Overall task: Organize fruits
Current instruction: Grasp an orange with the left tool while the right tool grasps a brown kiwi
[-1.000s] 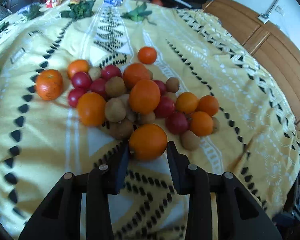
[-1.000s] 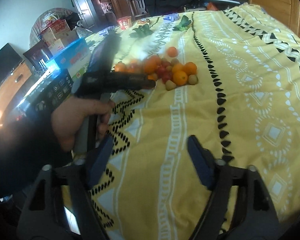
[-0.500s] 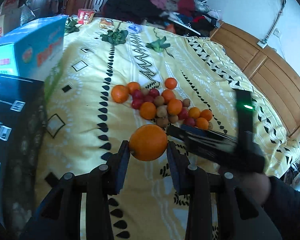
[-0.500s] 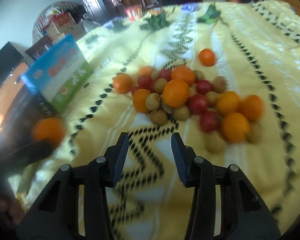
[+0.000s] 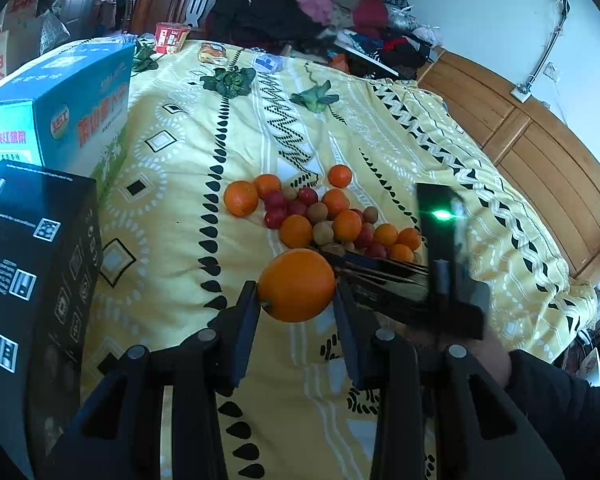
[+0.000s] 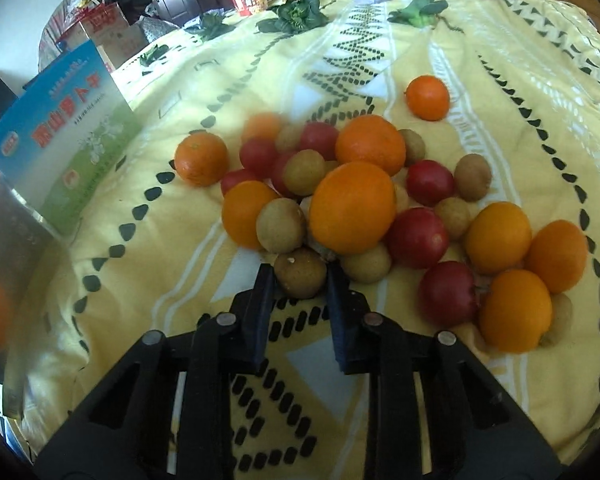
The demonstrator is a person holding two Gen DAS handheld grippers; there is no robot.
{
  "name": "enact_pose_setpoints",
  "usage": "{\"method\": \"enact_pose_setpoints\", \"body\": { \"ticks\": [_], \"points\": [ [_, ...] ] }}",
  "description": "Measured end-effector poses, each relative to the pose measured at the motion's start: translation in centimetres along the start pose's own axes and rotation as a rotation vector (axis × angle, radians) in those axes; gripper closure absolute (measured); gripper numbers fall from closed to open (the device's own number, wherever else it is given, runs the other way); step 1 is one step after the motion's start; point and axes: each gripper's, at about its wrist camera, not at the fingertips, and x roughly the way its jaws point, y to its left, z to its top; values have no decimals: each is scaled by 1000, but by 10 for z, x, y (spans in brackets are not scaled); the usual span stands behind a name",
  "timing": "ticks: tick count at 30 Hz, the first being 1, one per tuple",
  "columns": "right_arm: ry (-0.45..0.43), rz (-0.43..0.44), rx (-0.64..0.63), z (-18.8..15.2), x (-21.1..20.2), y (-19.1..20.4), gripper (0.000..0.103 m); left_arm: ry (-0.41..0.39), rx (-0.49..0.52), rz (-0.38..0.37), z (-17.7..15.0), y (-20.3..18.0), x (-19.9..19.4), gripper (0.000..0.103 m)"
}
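My left gripper (image 5: 296,300) grips a round orange (image 5: 296,285); my right gripper (image 6: 300,280) clamps a small brown longan (image 6: 300,273) at the pile's near edge. Next: lift, sort.

- Bedspread (image 6: 500,92): pale yellow, with white bands and black zigzags, drops and diamonds.
- Fruit pile (image 6: 352,208): bright orange, deep red and dull tan-brown pieces.
- Orange (image 5: 296,285): plain orange.
- Grippers (image 6: 300,280): black.
- Box (image 5: 56,120): blue and green, red lettering.
- Second box (image 5: 28,264): black, white print.
- Leaves (image 5: 230,80): dark green.
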Motion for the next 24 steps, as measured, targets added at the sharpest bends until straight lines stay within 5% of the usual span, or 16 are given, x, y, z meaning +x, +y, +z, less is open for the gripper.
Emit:
{"method": "enact_pose_setpoints", "body": {
  "ticks": [6, 14, 24],
  "points": [
    [-92, -14, -69, 3, -63, 26, 77, -56, 10, 23, 7, 0, -28, 65],
    [-232, 15, -208, 13, -146, 102, 77, -204, 40, 134, 18, 15, -116, 65],
    [-292, 195, -359, 26, -175, 220, 77, -356, -120, 375, -4, 121, -251, 65]
  ]
}}
